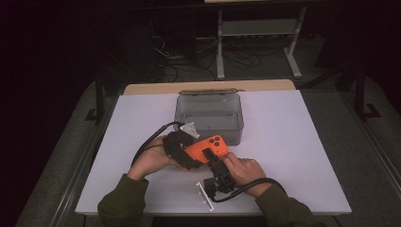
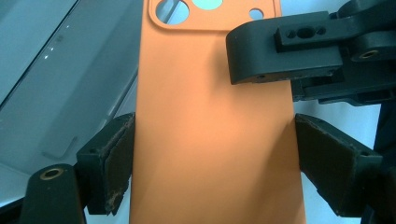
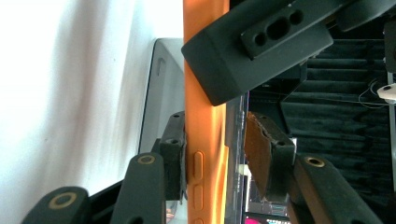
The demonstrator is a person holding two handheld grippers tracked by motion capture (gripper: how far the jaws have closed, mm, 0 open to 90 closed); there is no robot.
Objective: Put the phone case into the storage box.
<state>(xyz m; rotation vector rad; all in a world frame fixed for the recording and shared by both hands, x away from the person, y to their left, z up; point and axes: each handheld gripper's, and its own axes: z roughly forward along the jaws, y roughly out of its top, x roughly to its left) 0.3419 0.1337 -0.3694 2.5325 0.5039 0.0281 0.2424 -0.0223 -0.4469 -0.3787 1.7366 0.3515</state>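
High view, left hand-held gripper (image 1: 189,153) clamps orange phone case (image 1: 208,149), clear bin (image 1: 209,118) just behind.

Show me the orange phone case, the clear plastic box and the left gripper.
orange phone case (image 1: 208,149), high view, on its back face.
clear plastic box (image 1: 208,124), high view, on its front wall.
left gripper (image 2: 212,158), left gripper view, midway between its fingertips.

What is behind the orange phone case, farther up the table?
Behind the orange phone case, held across its sides by the left gripper, stands a clear grey box on the white table. The case and hands cover part of the box's front wall.
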